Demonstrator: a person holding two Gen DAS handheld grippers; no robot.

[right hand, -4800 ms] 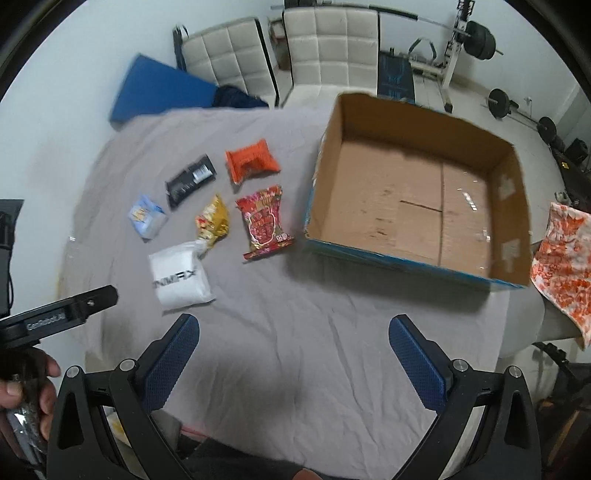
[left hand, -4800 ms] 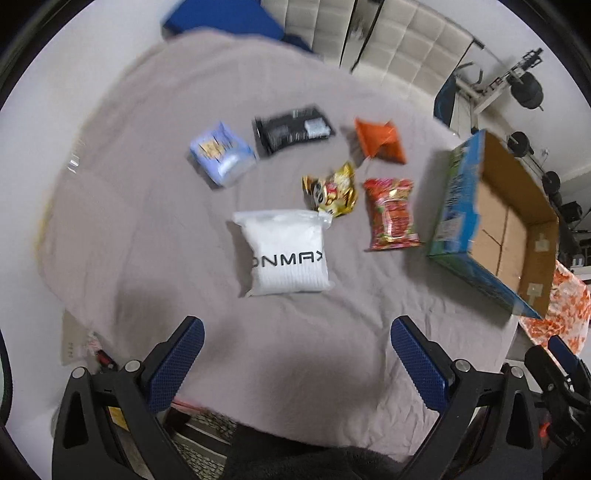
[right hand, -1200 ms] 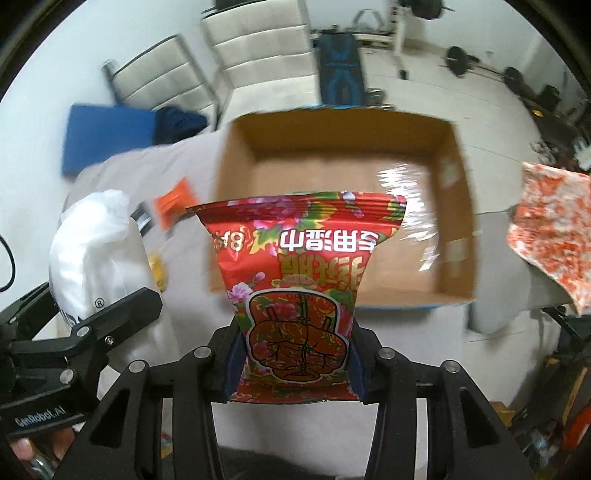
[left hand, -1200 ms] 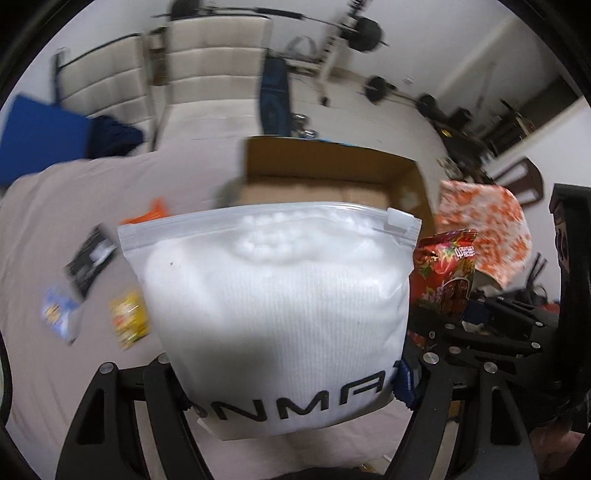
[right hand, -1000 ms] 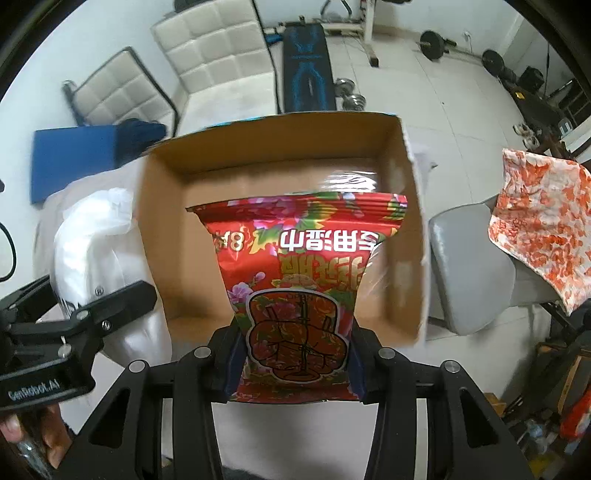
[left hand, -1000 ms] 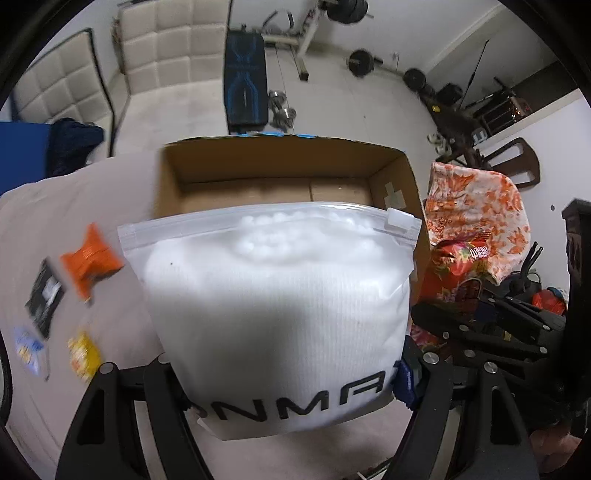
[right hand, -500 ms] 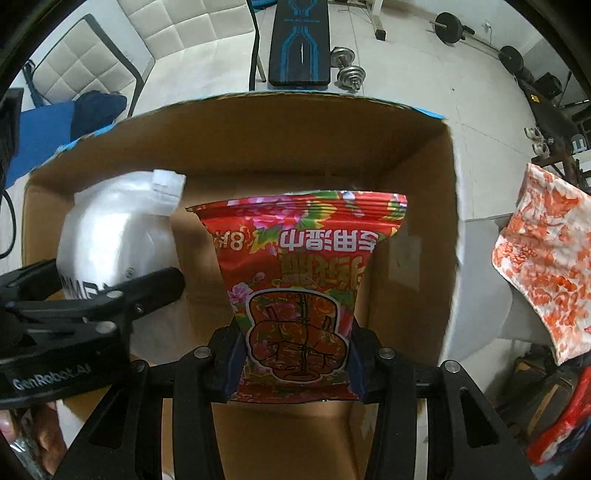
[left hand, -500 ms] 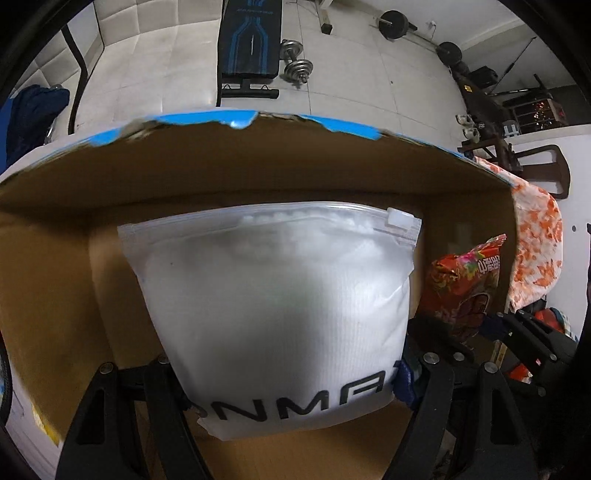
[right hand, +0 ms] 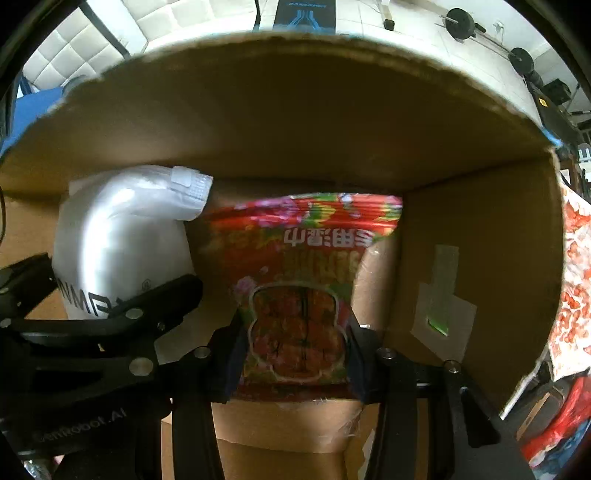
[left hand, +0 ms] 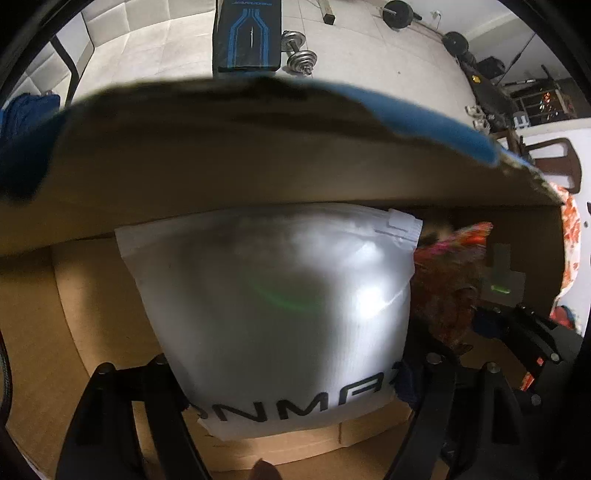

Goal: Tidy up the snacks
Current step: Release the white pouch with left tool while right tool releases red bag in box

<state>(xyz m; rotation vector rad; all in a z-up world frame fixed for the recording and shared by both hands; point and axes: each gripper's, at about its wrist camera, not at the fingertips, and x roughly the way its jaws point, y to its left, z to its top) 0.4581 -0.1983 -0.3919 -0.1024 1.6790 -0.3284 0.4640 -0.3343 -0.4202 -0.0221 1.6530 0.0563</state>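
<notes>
Both grippers are low inside the cardboard box (left hand: pixel 258 162) (right hand: pixel 332 122). My left gripper (left hand: pixel 284 376) is shut on the white zip bag (left hand: pixel 280 314), whose top edge meets the box's far wall. My right gripper (right hand: pixel 295 354) is shut on the red snack bag (right hand: pixel 299 280), its top crumpled against the far wall. In the right wrist view the white zip bag (right hand: pixel 118 240) and the left gripper's black frame sit at the left. In the left wrist view the red snack bag (left hand: pixel 447 284) shows blurred at the right.
Brown box walls enclose both views, with a tape patch (right hand: pixel 439 299) on the right wall. Beyond the rim are a weight bench (left hand: pixel 247 33), dumbbells (left hand: pixel 301 55) on a tiled floor, padded white chairs (right hand: pixel 92 40) and an orange patterned cloth (right hand: pixel 572 277).
Both grippers have gone deeper into the box with their bags; the bags' tops now press against the far wall, and the red bag's top has crumpled.
</notes>
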